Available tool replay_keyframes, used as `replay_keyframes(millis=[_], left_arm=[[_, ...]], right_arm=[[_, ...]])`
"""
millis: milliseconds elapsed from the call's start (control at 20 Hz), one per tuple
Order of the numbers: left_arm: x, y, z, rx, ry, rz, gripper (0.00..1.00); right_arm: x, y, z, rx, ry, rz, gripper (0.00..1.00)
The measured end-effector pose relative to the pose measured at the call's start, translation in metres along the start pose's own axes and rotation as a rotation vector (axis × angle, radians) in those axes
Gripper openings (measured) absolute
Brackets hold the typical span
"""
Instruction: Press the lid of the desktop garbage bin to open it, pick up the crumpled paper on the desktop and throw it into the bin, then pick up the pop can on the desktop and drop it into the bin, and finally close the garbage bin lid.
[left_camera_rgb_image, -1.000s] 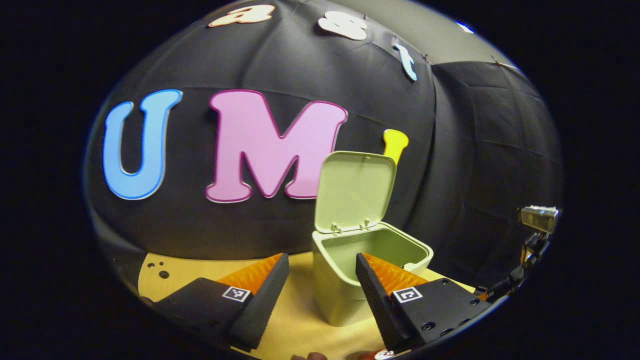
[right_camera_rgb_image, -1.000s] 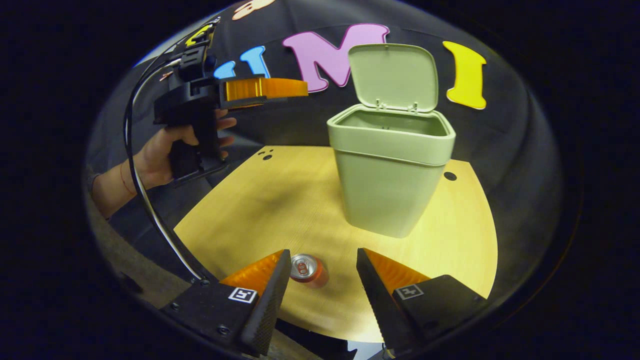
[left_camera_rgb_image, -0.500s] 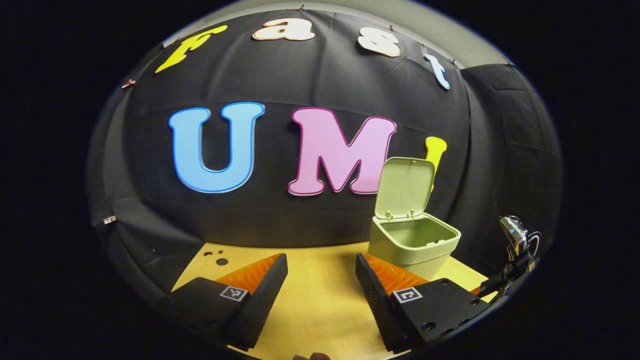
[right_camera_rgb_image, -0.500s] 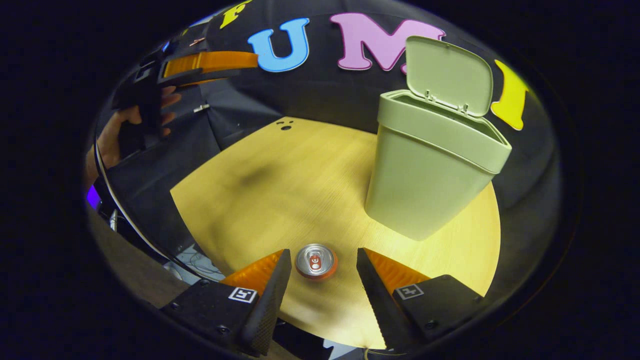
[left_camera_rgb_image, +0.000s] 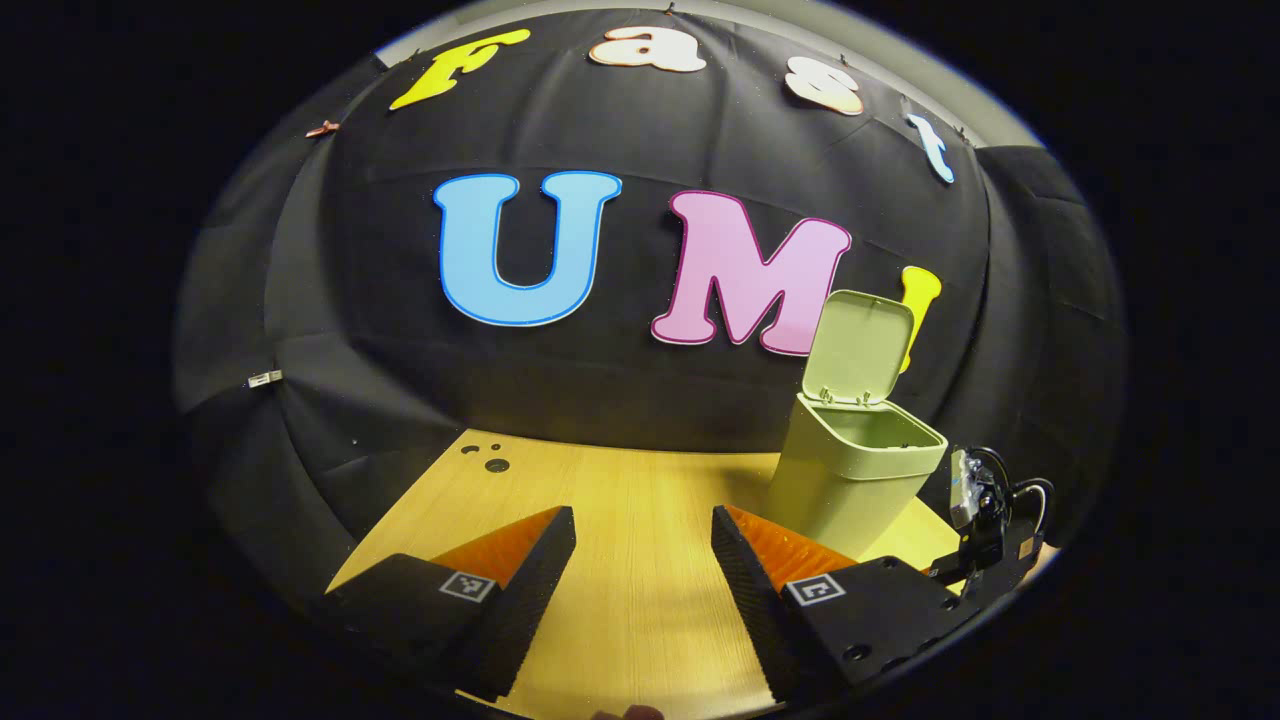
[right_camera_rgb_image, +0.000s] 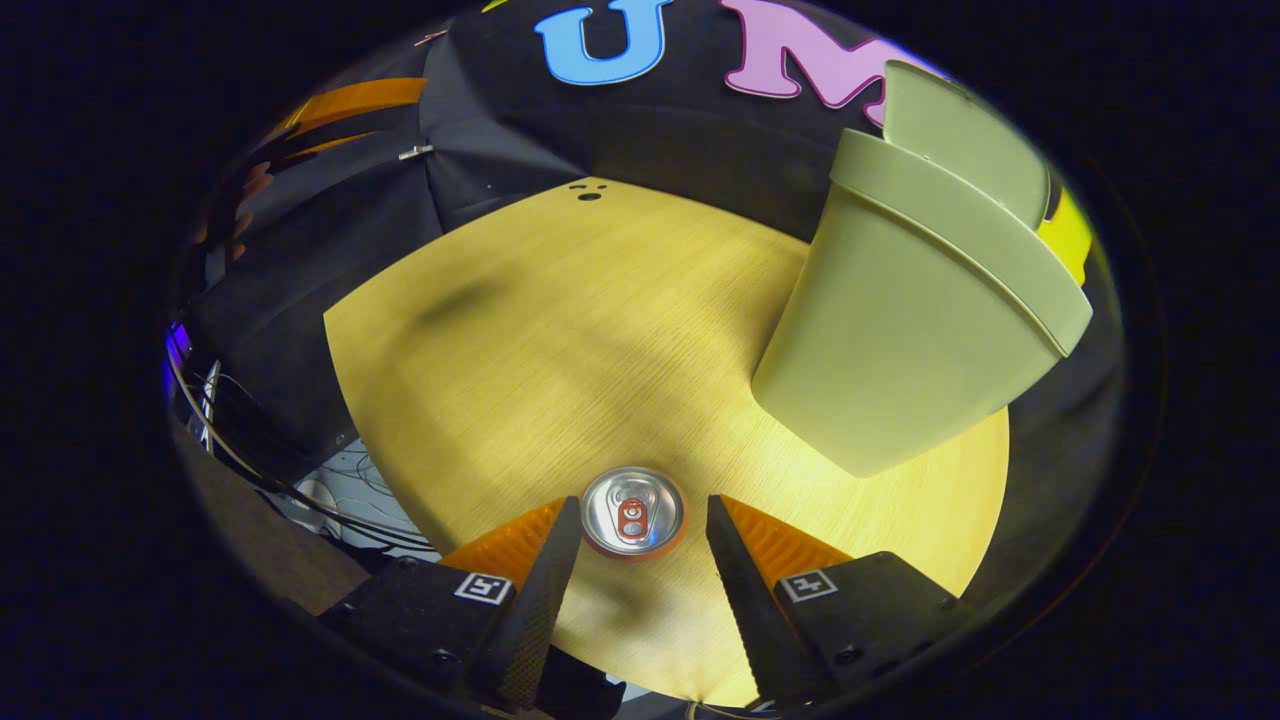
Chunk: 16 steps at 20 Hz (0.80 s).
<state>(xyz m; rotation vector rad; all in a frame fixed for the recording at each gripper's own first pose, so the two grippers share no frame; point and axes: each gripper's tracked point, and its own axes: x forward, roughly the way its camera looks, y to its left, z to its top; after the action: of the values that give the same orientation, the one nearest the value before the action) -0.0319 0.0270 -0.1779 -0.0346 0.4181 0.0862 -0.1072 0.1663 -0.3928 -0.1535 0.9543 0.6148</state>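
Note:
The pale green garbage bin (left_camera_rgb_image: 852, 478) stands on the wooden table (left_camera_rgb_image: 620, 520) with its lid (left_camera_rgb_image: 860, 346) raised. In the right gripper view the bin (right_camera_rgb_image: 915, 320) looms at the upper right. A pop can (right_camera_rgb_image: 633, 512) stands upright near the table's front edge, seen from above. My right gripper (right_camera_rgb_image: 640, 525) hovers open over it, one finger on each side of its top, apart from it. My left gripper (left_camera_rgb_image: 640, 535) is open with nothing between its fingers, well left of the bin. The other gripper (left_camera_rgb_image: 985, 510) shows at the right edge of the left gripper view.
Small holes (right_camera_rgb_image: 588, 191) mark the table's far left part. Cables (right_camera_rgb_image: 300, 490) hang below the table's left edge. The hand-held left gripper (right_camera_rgb_image: 330, 110) and a hand (right_camera_rgb_image: 235, 215) show far off at the upper left of the right gripper view.
My right gripper has come down over the can, which now sits between the fingertips. My left gripper has drawn back and to the left, away from the bin.

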Motion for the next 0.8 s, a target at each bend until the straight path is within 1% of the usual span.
replay_keyframes(millis=[250, 350, 450, 600, 700, 800], left_arm=[[-0.008, 0.006, -0.007, -0.002, 0.011, 0.024, 0.9], [-0.01, 0.006, -0.008, -0.002, 0.011, 0.027, 0.9], [-0.011, 0.007, -0.009, 0.001, 0.014, 0.03, 0.9], [-0.011, 0.006, -0.013, -0.006, 0.021, 0.03, 0.9], [-0.009, 0.005, -0.014, -0.008, 0.023, 0.029, 0.9], [-0.009, 0.002, -0.016, -0.007, 0.026, 0.027, 0.9]], right_arm=[[0.014, 0.005, -0.008, -0.019, 0.026, 0.022, 0.81], [0.016, 0.005, -0.011, -0.032, 0.032, 0.028, 0.84], [0.017, 0.005, -0.01, -0.032, 0.033, 0.033, 0.85], [0.013, 0.007, -0.006, 0.003, 0.025, 0.052, 0.83], [0.007, 0.004, 0.0, 0.016, 0.006, 0.042, 0.83], [-0.008, -0.002, 0.009, 0.033, -0.023, 0.04, 0.83]])
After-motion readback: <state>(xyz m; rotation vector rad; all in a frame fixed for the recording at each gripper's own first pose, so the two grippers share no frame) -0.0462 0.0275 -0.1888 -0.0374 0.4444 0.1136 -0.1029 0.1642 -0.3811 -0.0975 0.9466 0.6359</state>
